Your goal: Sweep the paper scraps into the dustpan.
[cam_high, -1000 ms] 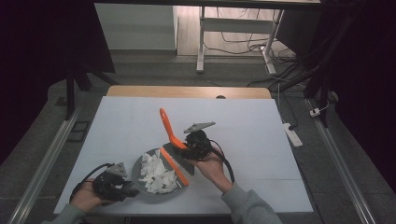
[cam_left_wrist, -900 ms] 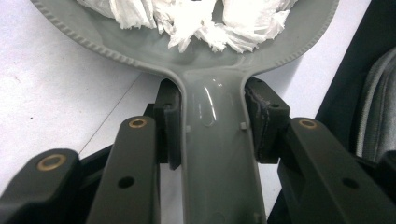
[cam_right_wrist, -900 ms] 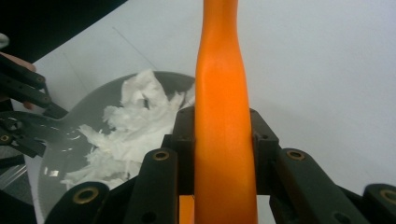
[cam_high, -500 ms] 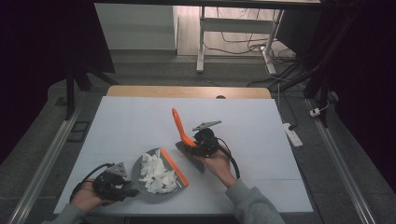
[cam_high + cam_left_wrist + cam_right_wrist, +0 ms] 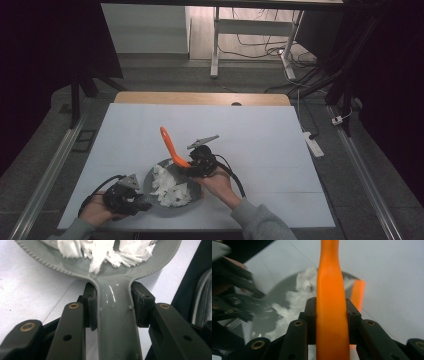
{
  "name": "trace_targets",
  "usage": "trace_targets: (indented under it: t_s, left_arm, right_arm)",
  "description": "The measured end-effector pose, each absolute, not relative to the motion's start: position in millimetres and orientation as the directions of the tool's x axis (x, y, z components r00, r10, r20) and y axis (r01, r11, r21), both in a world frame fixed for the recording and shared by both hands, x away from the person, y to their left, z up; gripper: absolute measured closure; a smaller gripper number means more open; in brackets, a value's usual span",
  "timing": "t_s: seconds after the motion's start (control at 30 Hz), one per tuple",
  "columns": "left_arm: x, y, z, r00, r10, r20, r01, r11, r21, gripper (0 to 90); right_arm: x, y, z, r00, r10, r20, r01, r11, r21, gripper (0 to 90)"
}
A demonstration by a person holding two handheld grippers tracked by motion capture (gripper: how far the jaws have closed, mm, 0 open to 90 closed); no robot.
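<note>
Orange spatula [image 5: 172, 146]: held in the right claw [image 5: 196, 162], which is clenched on its handle [image 5: 331, 322]; the free handle end rises up and away over the white surface [image 5: 260, 135], while the blade end dips toward the pan by the shredded paper.
Spatula handling: I judge it light and stiff, smooth plastic, so it could slip or swivel between the pads if pushed hard; the grip sits on the flat of the handle, which should resist twisting.
Shredded white paper [image 5: 171, 188]: a loose heap inside the pan, seen close in the left gripper view [image 5: 105, 250]; very light, soft and springy by the look of it, likely to cling, drift or spill over the rim if flicked rather than nudged.
Grey pan [image 5: 192, 204]: sits flat on the surface near the person's edge, between the two hands; shallow, with a ribbed rim [image 5: 47, 263].
Pan handle [image 5: 117, 322]: the left claw [image 5: 131, 197] is grasping it, pads pressed on both sides just behind where the handle meets the bowl; glossy, probably slick plastic, so a hold this near the bowl seems the steadiest.
Surface: white sheet over a wooden top; well apart, a power strip [image 5: 313, 141] lies on the floor at the right.
</note>
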State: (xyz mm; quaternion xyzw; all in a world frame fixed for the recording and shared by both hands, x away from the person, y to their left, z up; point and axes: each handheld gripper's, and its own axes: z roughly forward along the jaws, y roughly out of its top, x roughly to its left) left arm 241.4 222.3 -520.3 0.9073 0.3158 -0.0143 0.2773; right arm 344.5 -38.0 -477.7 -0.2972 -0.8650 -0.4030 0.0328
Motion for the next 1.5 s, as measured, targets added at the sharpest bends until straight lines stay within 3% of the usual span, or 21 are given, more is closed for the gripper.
trace_targets:
  t_s: [0.33,0.57,0.77,1.0,1.27,1.5]
  left_arm:
    - [241.5,221.8,-520.7,0.797,0.569,-0.202,0.585,-0.644,0.494,61.0]
    - [241.3,220.9,-520.9,0.796,0.57,-0.203,0.586,-0.642,0.494,61.0]
    - [241.6,220.5,-521.1,0.796,0.57,-0.202,0.586,-0.643,0.493,61.0]
    - [241.4,221.2,-521.9,0.795,0.571,-0.204,0.587,-0.639,0.497,61.0]
    - [241.7,222.7,-523.1,0.791,0.575,-0.209,0.591,-0.628,0.507,61.0]
    - [241.6,222.9,-524.1,0.788,0.577,-0.215,0.594,-0.622,0.509,61.0]
  right_arm:
    - [357.2,-81.9,-454.7,-0.78,0.571,0.256,0.549,0.428,0.718,70.1]
    - [369.0,-90.1,-480.6,-0.734,0.652,0.189,0.591,0.477,0.651,70.1]
    - [357.9,-61.6,-489.1,-0.772,0.607,0.187,0.567,0.525,0.635,70.1]
    - [337.0,-40.3,-472.0,-0.826,0.479,0.296,0.531,0.489,0.692,70.1]
    - [342.7,-55.0,-461.8,-0.816,0.53,0.229,0.509,0.473,0.719,70.1]
    - [345.0,-56.5,-462.3,-0.807,0.509,0.299,0.543,0.441,0.715,70.1]
